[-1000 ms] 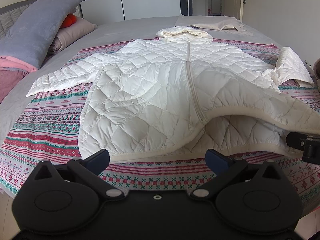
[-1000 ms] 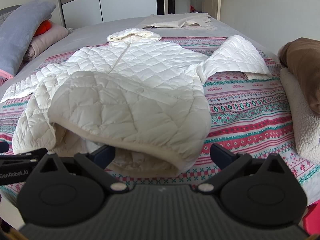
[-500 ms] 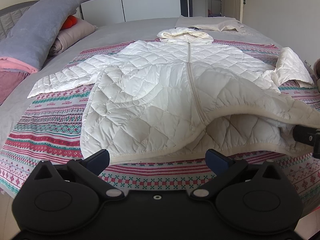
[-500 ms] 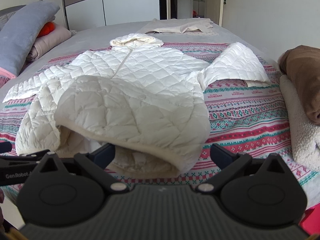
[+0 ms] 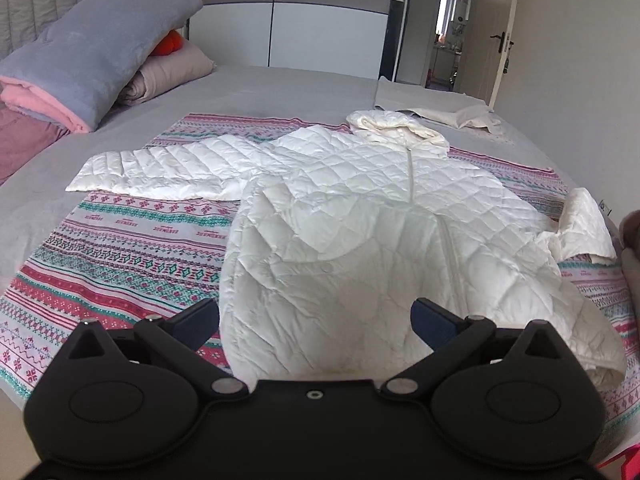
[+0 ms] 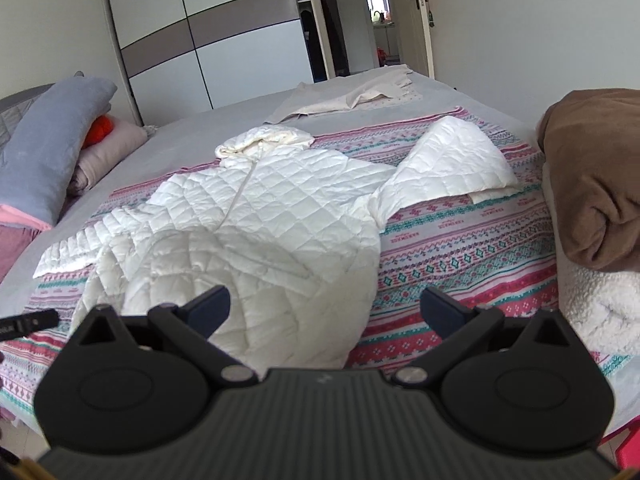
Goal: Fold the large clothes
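A white quilted hooded jacket [image 5: 360, 216] lies front up on a striped patterned blanket [image 5: 132, 248] on the bed, hood at the far end, one sleeve spread to the left and one bent at the right. It also shows in the right wrist view [image 6: 272, 220]. My left gripper [image 5: 315, 316] is open above the jacket's near hem, its jaws wide apart. My right gripper [image 6: 325, 307] is open above the hem's right part. The hem itself is hidden behind both gripper bodies.
Grey and pink folded bedding [image 5: 92, 52] and pillows lie at the left. A beige cloth [image 6: 352, 96] lies at the bed's far end. A brown blanket [image 6: 596, 176] on a white fleece [image 6: 600, 304] sits at the right. A wardrobe [image 6: 208, 44] and door stand behind.
Both grippers have risen and tilted, looking down on the jacket from higher. The lifted, bulging hem has dropped flatter onto the bed. Both grippers stay open.
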Demonstrator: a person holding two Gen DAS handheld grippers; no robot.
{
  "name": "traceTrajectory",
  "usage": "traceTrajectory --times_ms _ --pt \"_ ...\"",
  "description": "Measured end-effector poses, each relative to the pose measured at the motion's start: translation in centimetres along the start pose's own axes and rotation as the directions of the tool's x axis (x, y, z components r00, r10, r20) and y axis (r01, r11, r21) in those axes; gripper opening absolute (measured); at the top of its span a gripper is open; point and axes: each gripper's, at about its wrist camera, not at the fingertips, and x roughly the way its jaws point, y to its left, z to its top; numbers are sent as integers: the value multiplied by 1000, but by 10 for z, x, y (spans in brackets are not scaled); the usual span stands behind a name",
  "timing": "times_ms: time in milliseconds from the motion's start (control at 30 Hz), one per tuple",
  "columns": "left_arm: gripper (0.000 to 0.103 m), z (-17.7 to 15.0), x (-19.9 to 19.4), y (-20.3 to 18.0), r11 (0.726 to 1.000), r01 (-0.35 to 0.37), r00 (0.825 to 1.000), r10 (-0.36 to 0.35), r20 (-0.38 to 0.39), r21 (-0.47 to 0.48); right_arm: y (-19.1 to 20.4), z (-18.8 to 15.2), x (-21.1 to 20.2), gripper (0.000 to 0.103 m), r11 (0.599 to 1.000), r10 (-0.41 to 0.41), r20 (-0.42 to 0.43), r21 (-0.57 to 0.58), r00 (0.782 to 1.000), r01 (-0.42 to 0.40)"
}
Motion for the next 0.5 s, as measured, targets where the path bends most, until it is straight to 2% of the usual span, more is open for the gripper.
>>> traceTrajectory --times_ms 67,133,267,333,433,467,500 --pt "103 9 12 17 999 16 999 -18 -44 -46 -5 3 12 103 1000 14 -29 -3 999 -15" --pt "103 12 30 36 994 36 994 -45 -99 -99 -10 4 23 103 998 69 -77 6 995 -68" --pt "103 2 78 70 973 59 961 -116 -253 -221 -21 3 47 103 983 172 -195 101 966 -155" --pt "101 -5 96 86 950 77 945 -166 -280 -303 -29 1 63 103 963 239 -265 190 934 -193" --pt "101 -18 107 106 892 149 944 -257 -208 -426 -47 -8 85 103 890 386 -310 372 869 -263" --pt "94 -17 106 107 884 174 943 -277 -185 -434 -53 -13 91 103 860 420 -300 434 856 -269" --pt "76 -16 103 108 875 203 938 -302 -168 -440 -58 -17 98 103 828 448 -295 492 844 -268"
